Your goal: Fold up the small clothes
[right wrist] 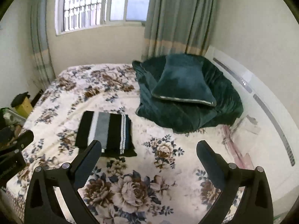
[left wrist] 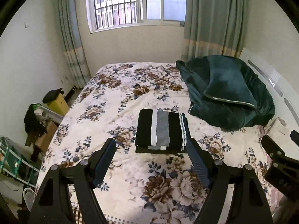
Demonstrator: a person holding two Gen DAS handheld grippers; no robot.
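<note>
A folded garment (left wrist: 161,131), black with white and grey stripes, lies flat on the floral bedspread (left wrist: 130,168). In the right wrist view the same folded garment (right wrist: 105,132) sits left of centre on the bedspread (right wrist: 142,186). My left gripper (left wrist: 152,145) hangs well above the bed, open, with nothing between its fingers. My right gripper (right wrist: 149,147) is also raised and open, with nothing held. The right gripper's body (left wrist: 280,160) shows at the right edge of the left wrist view, and the left gripper's body (right wrist: 13,149) at the left edge of the right wrist view.
A dark green blanket (left wrist: 229,97) with a pillow (right wrist: 185,82) is piled at the bed's far right, beside a white headboard (right wrist: 261,93). Boxes and clutter (left wrist: 37,123) stand on the floor left of the bed. A window (left wrist: 138,3) and curtains (left wrist: 213,18) are behind.
</note>
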